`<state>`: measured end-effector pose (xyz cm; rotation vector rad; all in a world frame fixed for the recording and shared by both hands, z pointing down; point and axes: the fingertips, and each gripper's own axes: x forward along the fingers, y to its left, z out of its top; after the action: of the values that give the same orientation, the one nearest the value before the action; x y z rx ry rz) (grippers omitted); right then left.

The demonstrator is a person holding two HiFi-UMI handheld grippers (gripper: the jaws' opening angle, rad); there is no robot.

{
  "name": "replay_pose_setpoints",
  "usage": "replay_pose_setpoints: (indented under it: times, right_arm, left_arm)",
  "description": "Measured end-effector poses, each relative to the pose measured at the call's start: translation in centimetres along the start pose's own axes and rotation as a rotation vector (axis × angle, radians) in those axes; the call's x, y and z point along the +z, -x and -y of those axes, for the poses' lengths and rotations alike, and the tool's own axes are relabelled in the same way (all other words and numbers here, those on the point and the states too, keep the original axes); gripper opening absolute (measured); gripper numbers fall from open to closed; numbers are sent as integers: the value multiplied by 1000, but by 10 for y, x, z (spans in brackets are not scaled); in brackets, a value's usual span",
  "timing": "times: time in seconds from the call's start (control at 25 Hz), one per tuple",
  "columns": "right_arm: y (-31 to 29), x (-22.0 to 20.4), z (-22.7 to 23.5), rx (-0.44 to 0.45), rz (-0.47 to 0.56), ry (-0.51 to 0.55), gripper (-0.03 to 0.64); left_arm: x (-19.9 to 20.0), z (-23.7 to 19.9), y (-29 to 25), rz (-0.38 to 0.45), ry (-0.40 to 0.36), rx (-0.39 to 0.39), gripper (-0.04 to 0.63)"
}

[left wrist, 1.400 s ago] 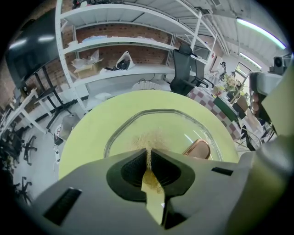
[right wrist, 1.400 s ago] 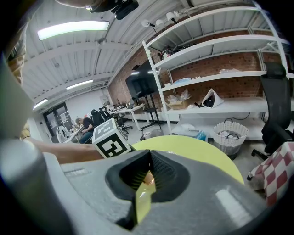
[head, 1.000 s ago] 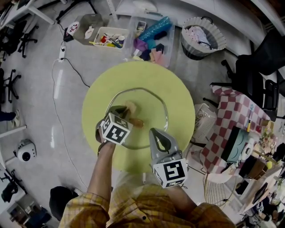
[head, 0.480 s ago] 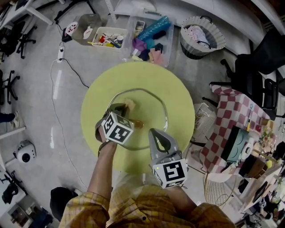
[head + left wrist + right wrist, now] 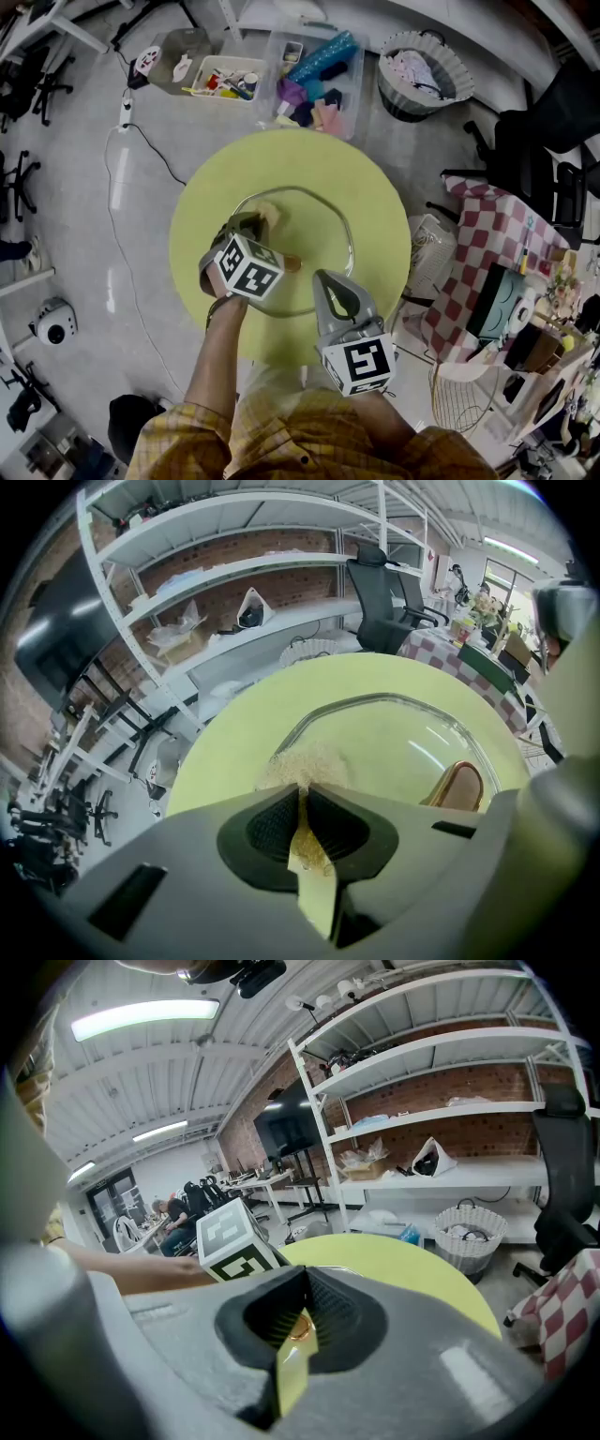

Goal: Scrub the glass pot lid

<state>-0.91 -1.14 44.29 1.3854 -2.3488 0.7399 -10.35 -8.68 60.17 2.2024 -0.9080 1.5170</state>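
Left gripper view, close in: what sits between the jaws?

— The grey left gripper (image 5: 302, 794) has its jaws clamped on a coarse, pale yellow sponge (image 5: 302, 761). The sponge's free end bulges out just past the tips and rests on glass.

And the thing to be scrubbed?

— The round, clear glass pot lid (image 5: 403, 738) with its metal rim lies flat, directly ahead of and under those tips. The sponge touches it just inside the rim, toward the lid's left edge. The lid's coppery-brown arched handle (image 5: 457, 785) stands ahead and to the right of the jaws, apart from the sponge. Everything rests on the round yellow-green table (image 5: 225, 752).

How would you scrub well from here?

— My judgement: press down evenly so the sponge, not the hard jaw tips, meets the glass. Work in short overlapping strokes along the rim, then inward, going round the handle rather than bumping it. The lid looks likely to slide on that smooth top, so it wants steadying.

Is the other gripper doing that?

— The grey right gripper (image 5: 302, 1279) sits at the lid's edge nearest the person, right of the left one, its jaws drawn together to a thin slit. Whether they nip the rim, I cannot tell.
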Motion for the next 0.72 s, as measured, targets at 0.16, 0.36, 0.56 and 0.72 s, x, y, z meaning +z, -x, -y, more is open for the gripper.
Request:
replay_pose_setpoints:
  times: [0.16,0.36,0.56,0.72]
  right_arm:
    - [1,0,2,-6,-1,-3,-3]
    - [2,0,3,-11,1,0,-3]
    - [2,-1,7,-17,-2,-3,-3]
    - [3,-1,8,-18,-1,-5,-3]
  left_arm:
    - [1,-5,-3,-6,-28,33,35]
    - [2,-13,-6,-7,-52,66,35]
    - [5,-18,-11,-11,-90,91,35]
    - [7,-23,-14,-19,-111,106,35]
